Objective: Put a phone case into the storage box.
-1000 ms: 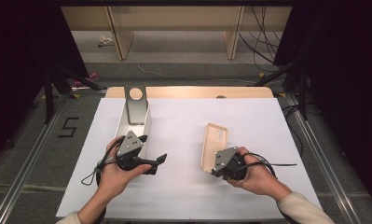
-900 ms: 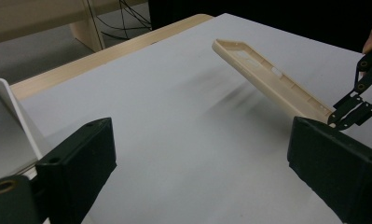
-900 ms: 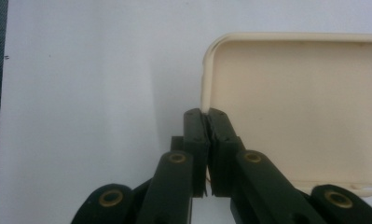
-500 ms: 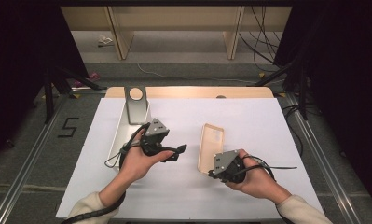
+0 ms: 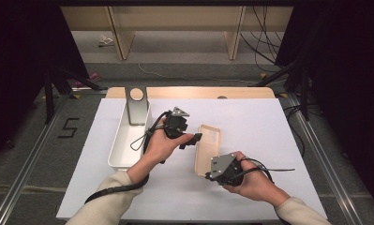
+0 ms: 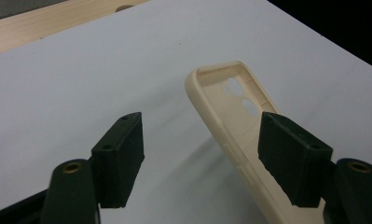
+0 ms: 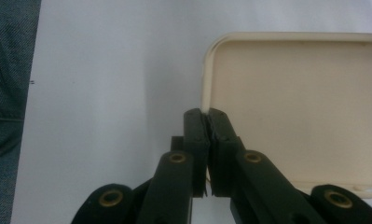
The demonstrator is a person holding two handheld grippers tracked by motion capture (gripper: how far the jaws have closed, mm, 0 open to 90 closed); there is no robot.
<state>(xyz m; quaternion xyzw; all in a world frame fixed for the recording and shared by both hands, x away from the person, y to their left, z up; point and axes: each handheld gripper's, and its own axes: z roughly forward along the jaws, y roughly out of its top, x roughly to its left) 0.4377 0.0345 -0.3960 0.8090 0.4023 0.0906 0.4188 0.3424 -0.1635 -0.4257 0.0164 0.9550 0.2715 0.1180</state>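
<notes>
- The left tool (image 5: 197, 138) is coming in from about 9 o'clock, having crossed the counter (image 5: 269, 131) from beside the white tray (image 5: 116, 154) over the last second, and is now sitting just beside the cream phone case (image 5: 208, 145).
- Its jaws have just been closing from a wide spread; they are standing partly spread now, with the case's long side wall (image 6: 221, 126) passing between them and neither pad pressing on it yet.
- The right tool (image 7: 207, 116) is staying put at roughly 5 o'clock, pressed together and pinching the rim at the case's near end, holding it tilted up off the white sheet.
- Judging from this, the case is being steadied for a two-handed grip, and the left tool needs only to finish closing on the wall.
- A grey stand with a round hole (image 5: 137, 105) is standing at the tray's far end, at 11 o'clock.
- A "5" (image 5: 68, 127) is marked on the floor at 9 o'clock; no brand is reading on the case.
</notes>
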